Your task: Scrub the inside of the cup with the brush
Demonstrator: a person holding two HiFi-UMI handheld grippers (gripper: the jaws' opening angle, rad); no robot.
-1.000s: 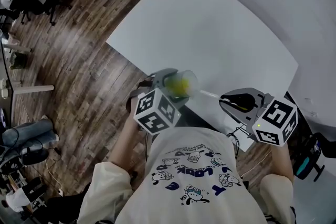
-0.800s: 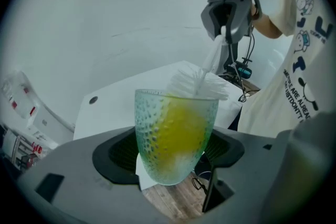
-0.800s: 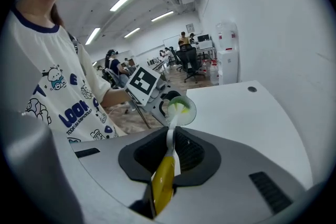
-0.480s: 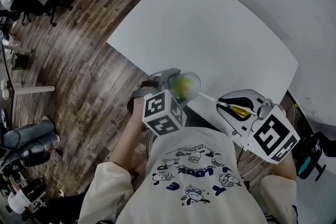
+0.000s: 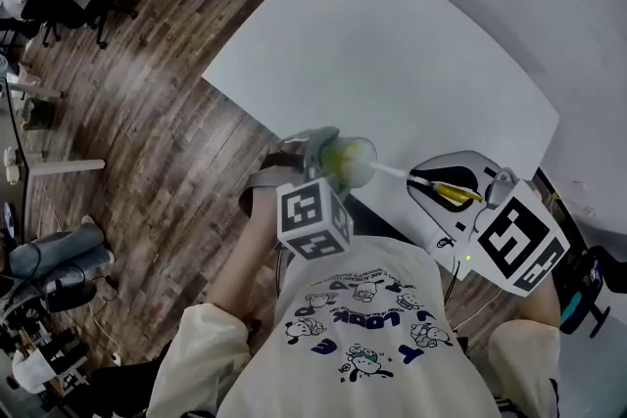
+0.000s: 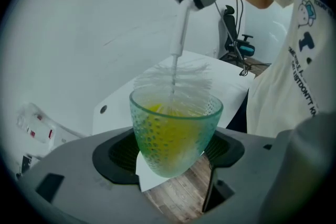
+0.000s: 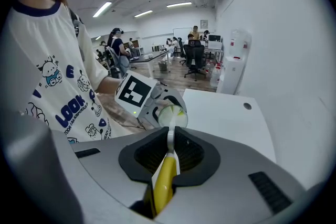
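The left gripper (image 6: pixel 176 157) is clamped on a green-tinted, dimpled glass cup (image 6: pixel 176 134), one jaw against each side of its lower wall. The cup is held in the air in front of the person's printed white shirt (image 5: pixel 362 328), over the near edge of the white desk (image 5: pixel 411 64), with wood floor (image 5: pixel 147 113) below it. In the head view the cup's mouth is tipped toward the right gripper (image 7: pixel 169 139). That gripper's jaws are pressed together on the yellow handle of a bottle brush (image 7: pixel 167 168), and the brush's thin white stem runs straight out from them to the cup. In the left gripper view the white bristles (image 6: pixel 173 78) fan out at the rim, partly above it and partly inside. A yellow mass shows through the glass wall, and I cannot tell if it belongs to the brush. The two grippers are near each other, joined only by the brush.
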